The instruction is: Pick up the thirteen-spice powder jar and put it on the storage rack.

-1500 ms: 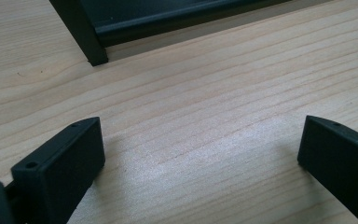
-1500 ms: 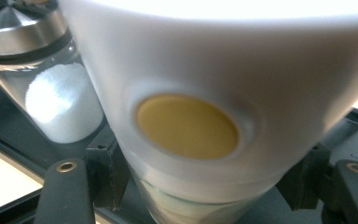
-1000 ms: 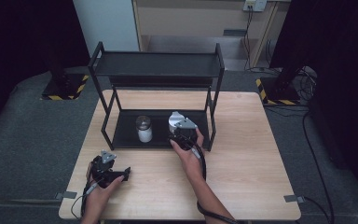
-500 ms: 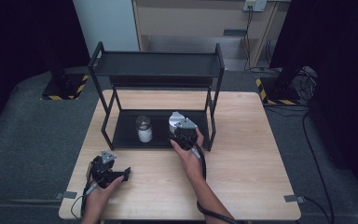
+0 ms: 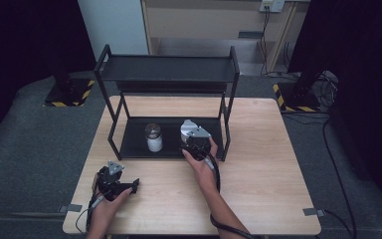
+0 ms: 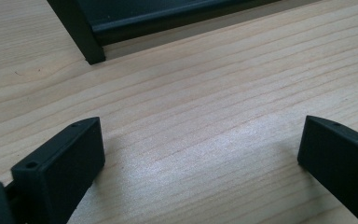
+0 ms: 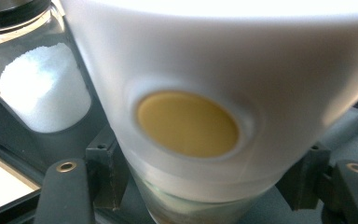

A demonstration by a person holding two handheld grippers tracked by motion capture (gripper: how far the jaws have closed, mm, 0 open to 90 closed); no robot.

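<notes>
A: Two jars on the rack's lower shelf (image 5: pixel 134 149)?
B: Yes. The right gripper (image 7: pixel 193 184) clamps the white container (image 7: pixel 214 93) beside the salt jar (image 5: pixel 153 137), seating it there. The left gripper (image 6: pixel 200 154) rests on the table (image 5: pixel 258 199), jaws apart and holding nothing.

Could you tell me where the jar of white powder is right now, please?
In the high view the jar stands upright on the rack's lower shelf, left of centre, just left of the right gripper.

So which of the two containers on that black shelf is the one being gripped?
The white one with a yellow round spot, clamped in the right gripper. The glass jar of white powder stands free beside it on the rack's lower shelf.
</notes>
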